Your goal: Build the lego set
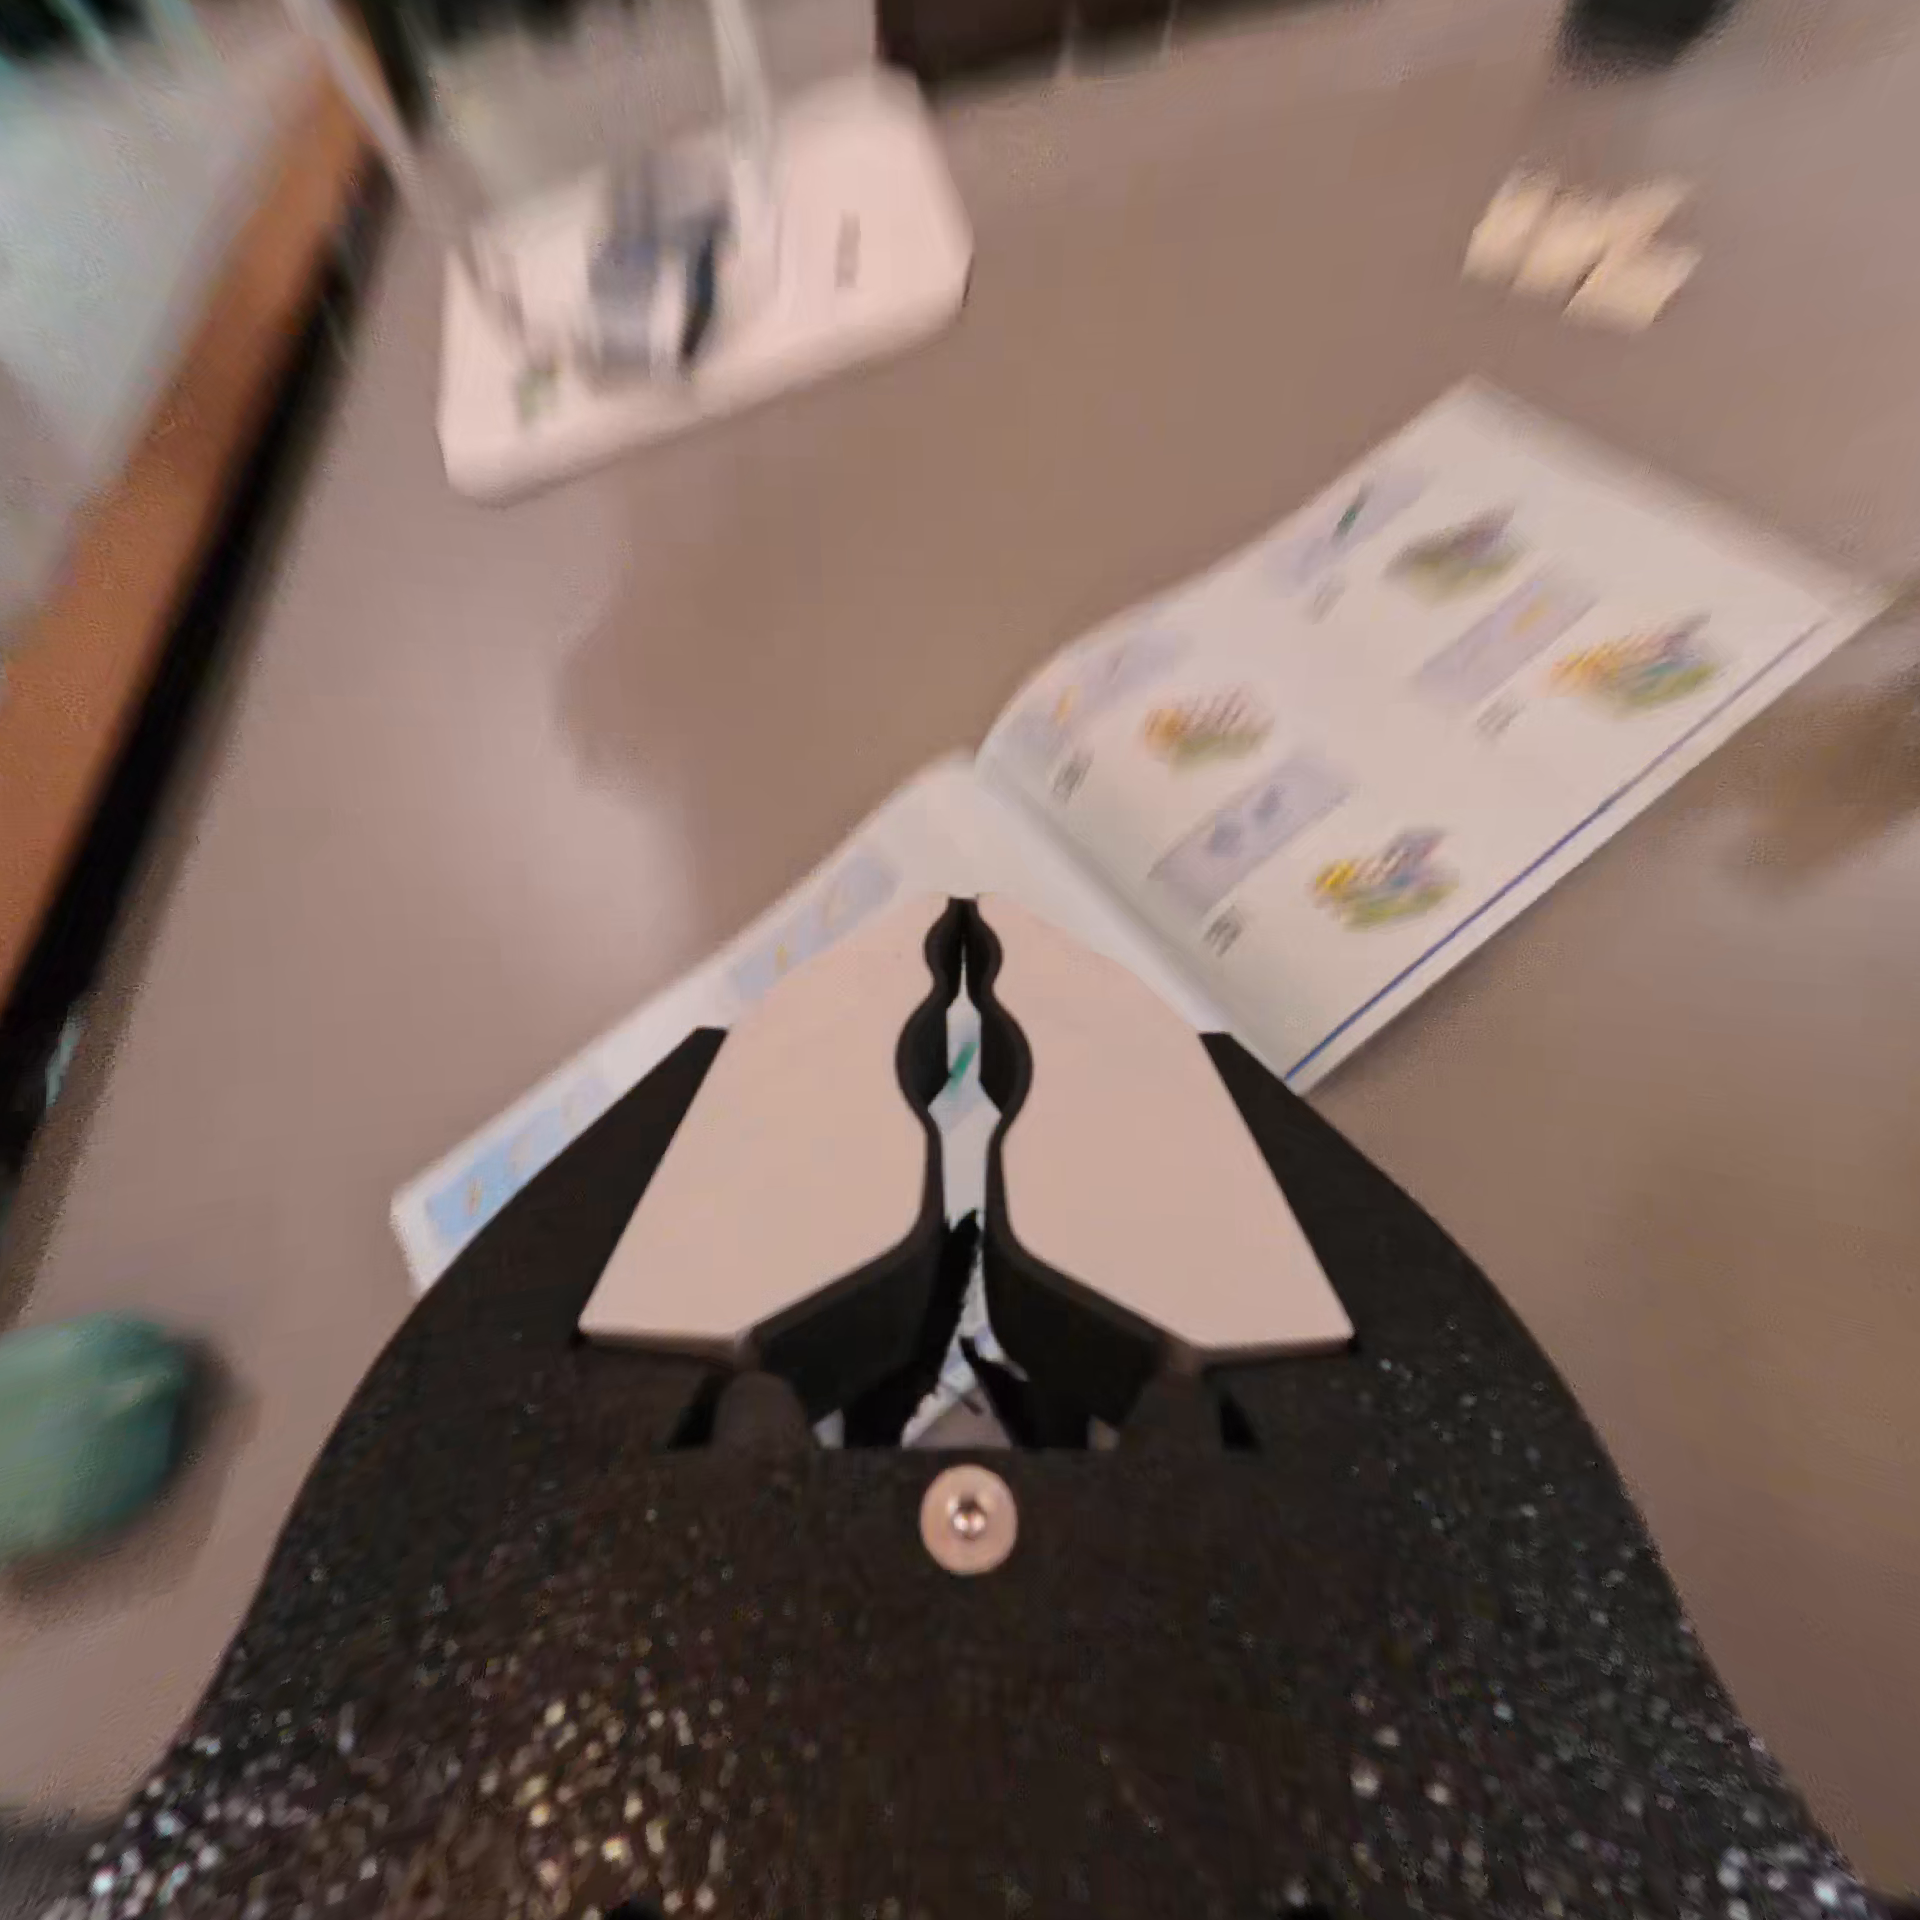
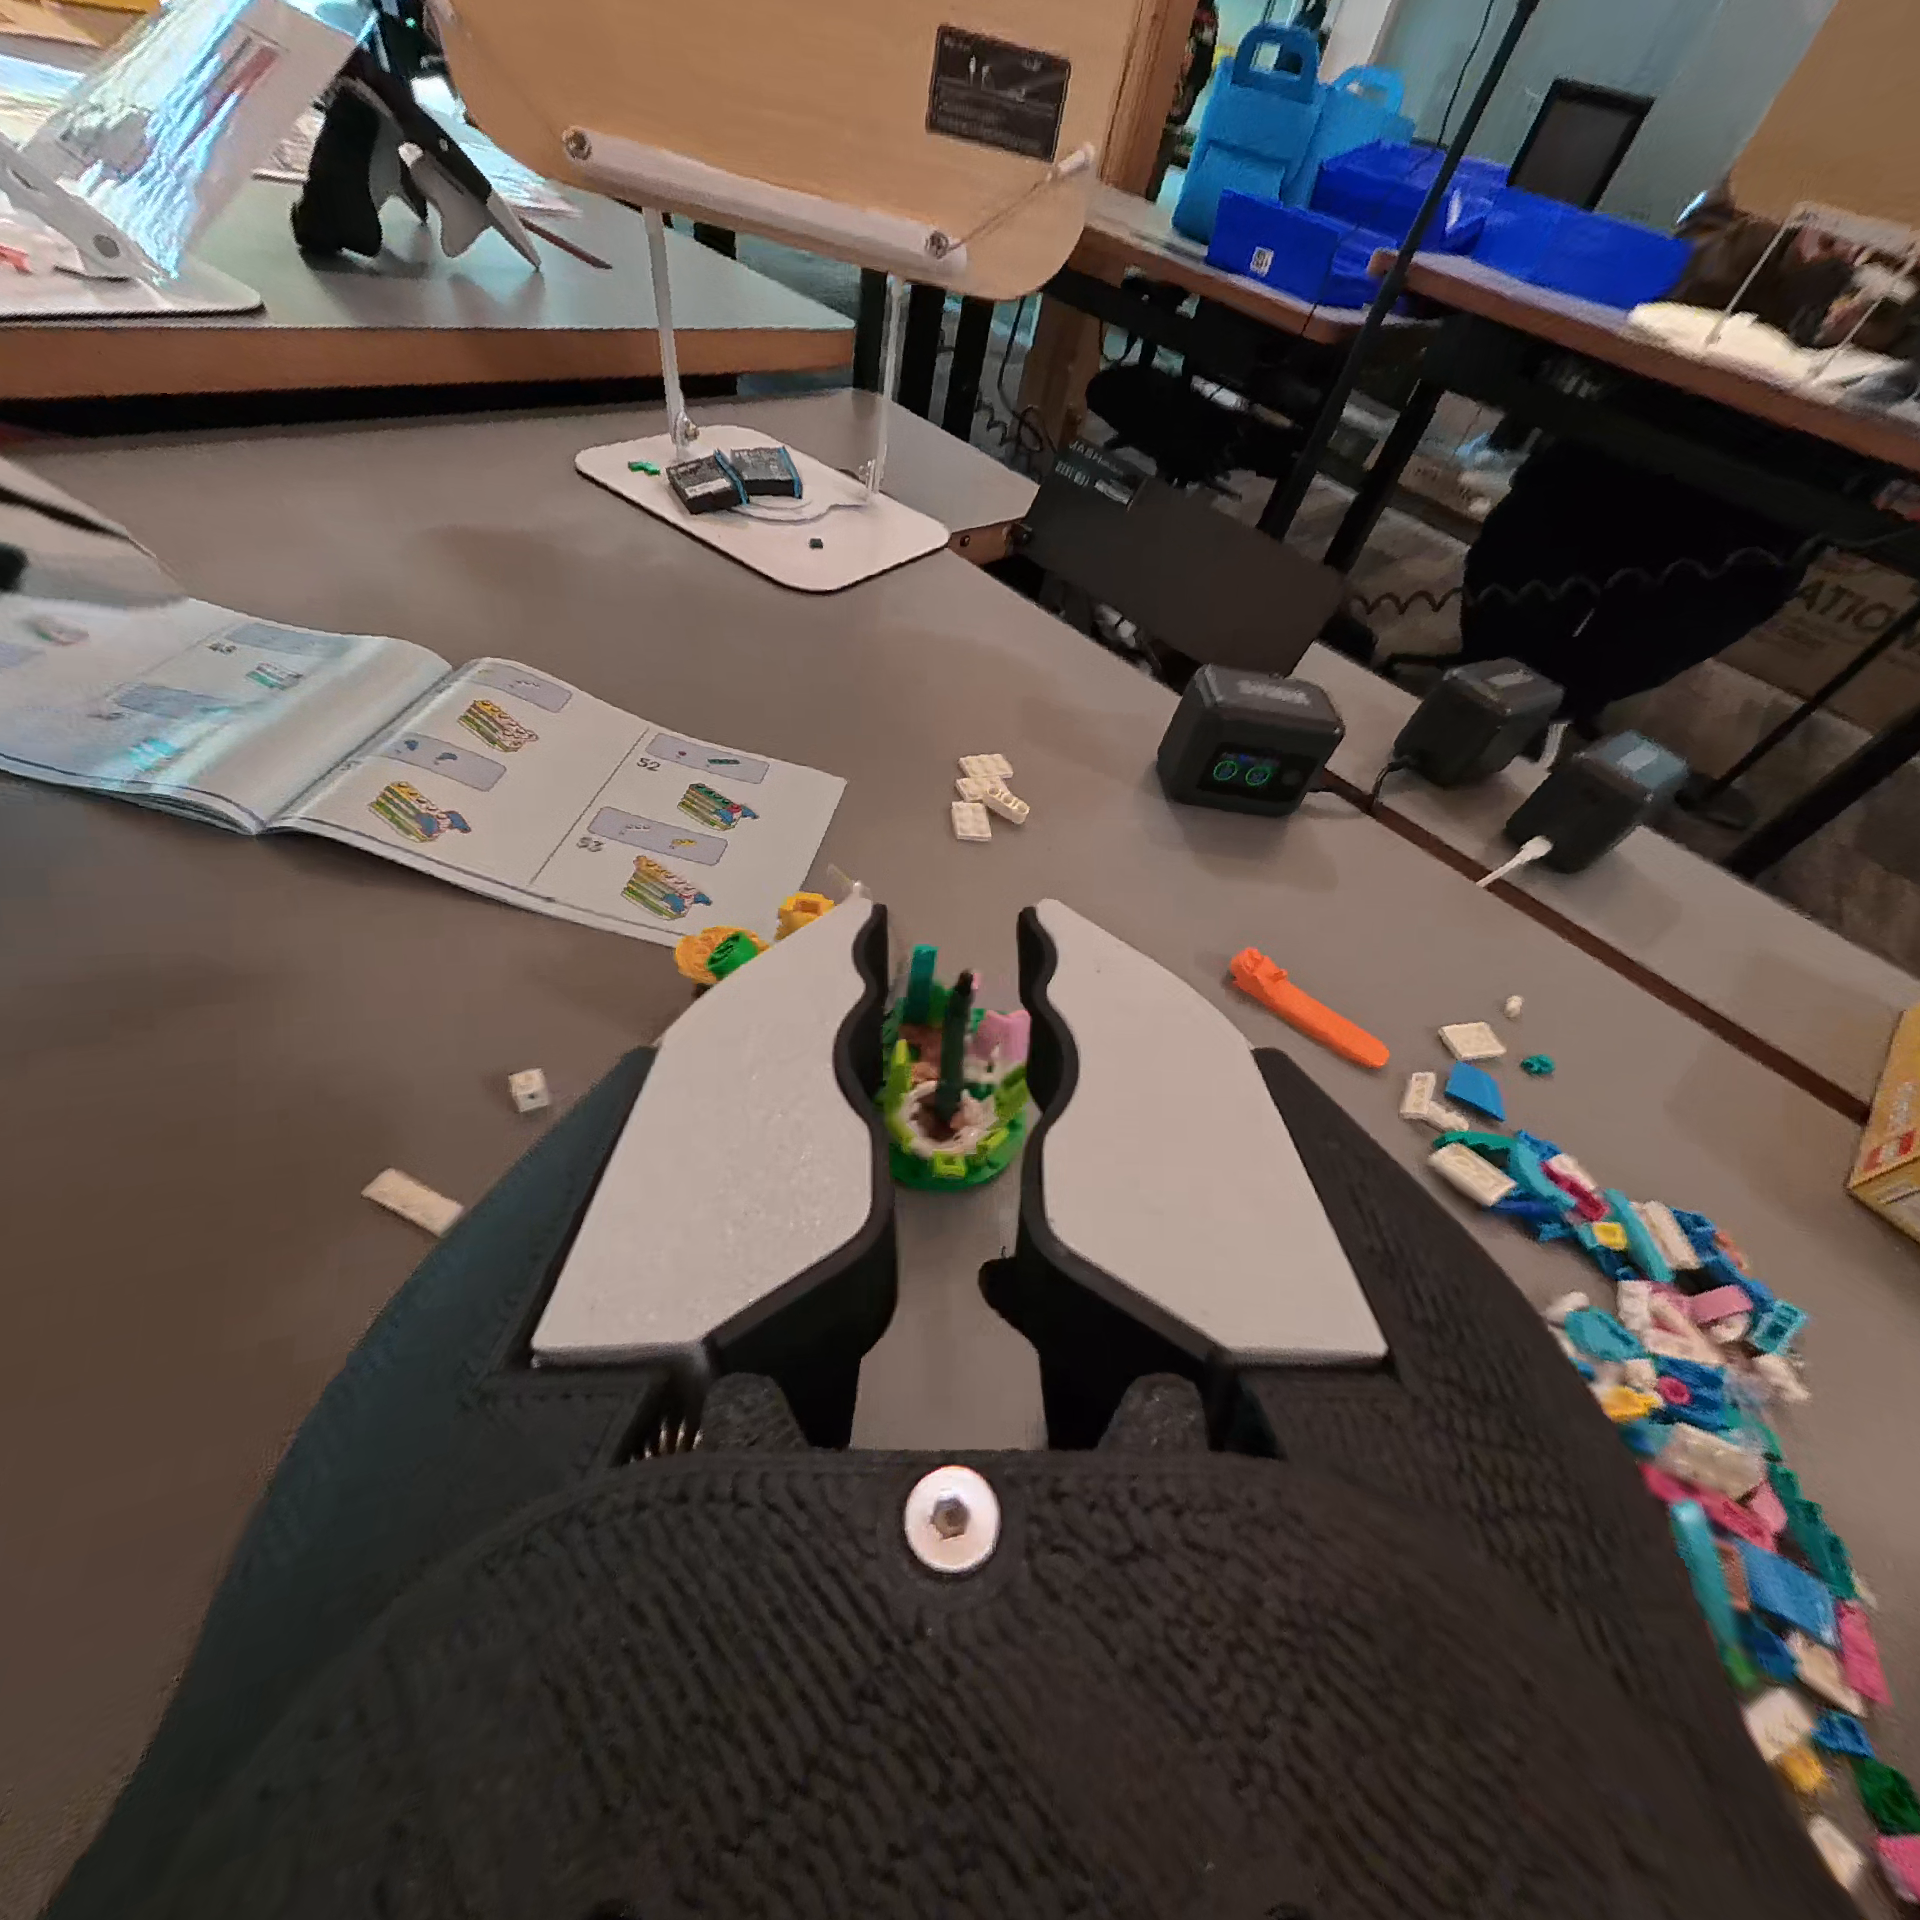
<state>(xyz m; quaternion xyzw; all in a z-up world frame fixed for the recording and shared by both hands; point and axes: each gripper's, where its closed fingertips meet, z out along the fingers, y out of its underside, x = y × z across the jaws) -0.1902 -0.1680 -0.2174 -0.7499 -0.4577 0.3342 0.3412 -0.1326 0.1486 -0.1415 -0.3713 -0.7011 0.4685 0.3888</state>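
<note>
Right wrist view: the right gripper (image 2: 951, 920) has its jaws partly open around a small round brick build with a green base, pink and teal parts and a dark green stem (image 2: 951, 1091). The build sits in the rounded hollow between the black pads, and both pads appear to touch its sides.

The left gripper (image 1: 966, 912) hovers over the open paper instruction booklet (image 1: 1351, 727) with its tips together. A green sliver shows in the hollow behind the tips. Whether it is pinched there or printed on the page below cannot be told.

**Risks**
- The hold on the build looks shallow. Harder pressure could pop loose parts off, and a twist could tip the stem.
- The yellow and green flower pieces (image 2: 727, 945) lie just beside the right gripper's left finger and could be knocked away.
- The left wrist view is smeared, so a low pass there could crease or drag the booklet.

**Room**
- The grey tabletop (image 2: 727, 623) is open ahead and to the left of the build.
- To the right lie an orange brick separator (image 2: 1309, 1008) and a long heap of loose coloured bricks (image 2: 1683, 1351).
- Beyond those are a yellow box (image 2: 1891, 1153), the table's far edge and a black cube device (image 2: 1247, 748).
</note>
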